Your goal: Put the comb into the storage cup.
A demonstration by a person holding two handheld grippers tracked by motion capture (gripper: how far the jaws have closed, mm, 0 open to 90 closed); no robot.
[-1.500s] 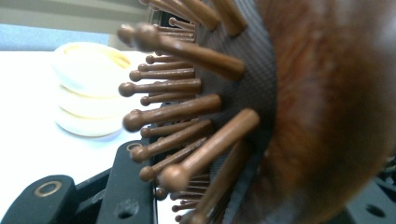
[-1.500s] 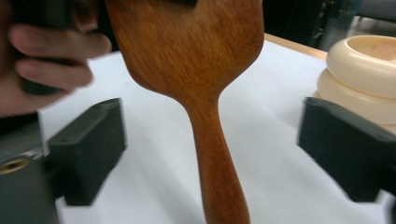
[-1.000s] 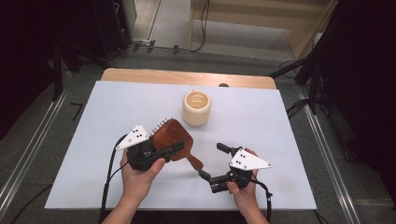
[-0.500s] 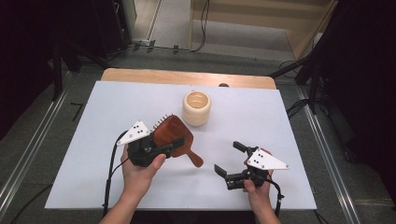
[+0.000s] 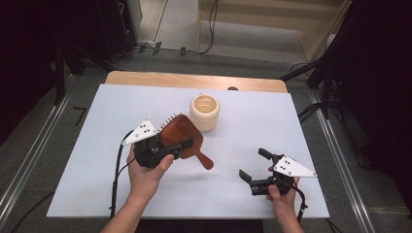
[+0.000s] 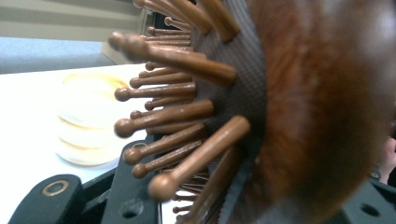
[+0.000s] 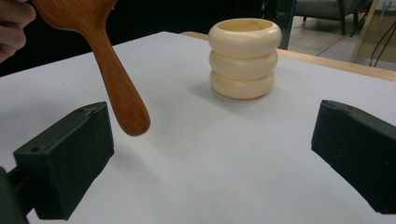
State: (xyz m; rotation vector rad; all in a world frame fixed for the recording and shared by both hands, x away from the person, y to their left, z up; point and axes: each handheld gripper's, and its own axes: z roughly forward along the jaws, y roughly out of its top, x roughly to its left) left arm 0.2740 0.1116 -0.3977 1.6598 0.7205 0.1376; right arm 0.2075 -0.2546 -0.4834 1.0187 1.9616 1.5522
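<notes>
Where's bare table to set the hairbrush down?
Free: the white table left of the left tongs, and the strip right of the cream holder. Crowded: between the holder and the hairbrush; the right tongs sit front right.

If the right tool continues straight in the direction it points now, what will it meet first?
Probably the hairbrush handle, which hangs low to the left side of the path of the open right tool. It may pass just beside it; depth is unclear. Farther on stands the cream ribbed cup.

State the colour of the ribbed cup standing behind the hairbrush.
The cup is pale cream all over, shown best in the right gripper view.
</notes>
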